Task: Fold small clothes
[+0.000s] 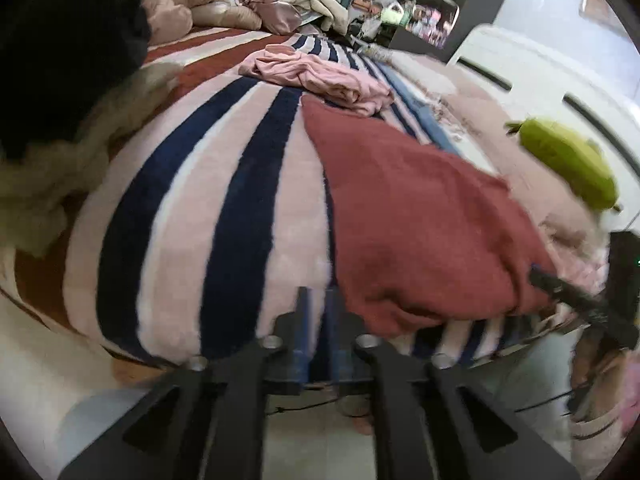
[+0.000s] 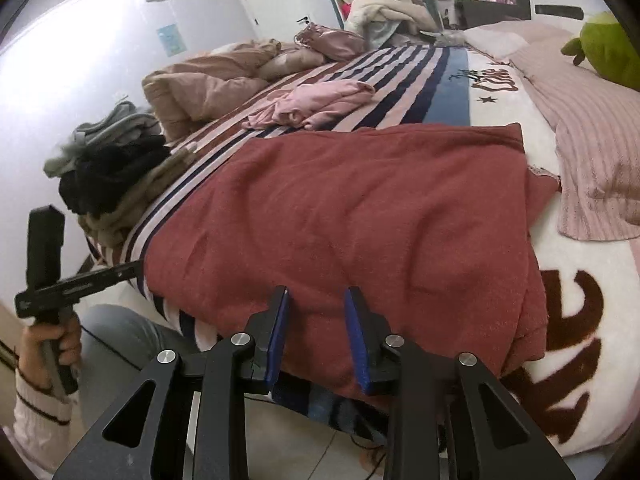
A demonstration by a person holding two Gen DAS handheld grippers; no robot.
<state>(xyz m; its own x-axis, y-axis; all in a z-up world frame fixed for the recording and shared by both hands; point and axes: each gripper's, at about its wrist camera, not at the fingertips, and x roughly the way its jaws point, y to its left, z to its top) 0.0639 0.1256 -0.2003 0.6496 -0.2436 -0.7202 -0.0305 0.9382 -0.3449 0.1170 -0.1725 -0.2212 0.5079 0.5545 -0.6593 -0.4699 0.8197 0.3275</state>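
Observation:
A dark red garment (image 2: 360, 208) lies folded flat on the striped bed blanket (image 1: 224, 184), reaching the near edge. It also shows in the left wrist view (image 1: 412, 216). My right gripper (image 2: 316, 300) is open, its blue-padded fingers over the garment's near edge, holding nothing. My left gripper (image 1: 316, 300) is open at the bed's near edge, just left of the garment's corner; it also shows in the right wrist view (image 2: 132, 268). The right gripper's fingertip (image 1: 538, 274) shows at the garment's right side.
A crumpled pink garment (image 2: 320, 104) lies farther back on the bed. A pile of black, grey and beige clothes (image 2: 112, 176) sits at the left edge. A pink ribbed cloth (image 2: 596, 152) and a green plush toy (image 2: 608, 48) lie at the right.

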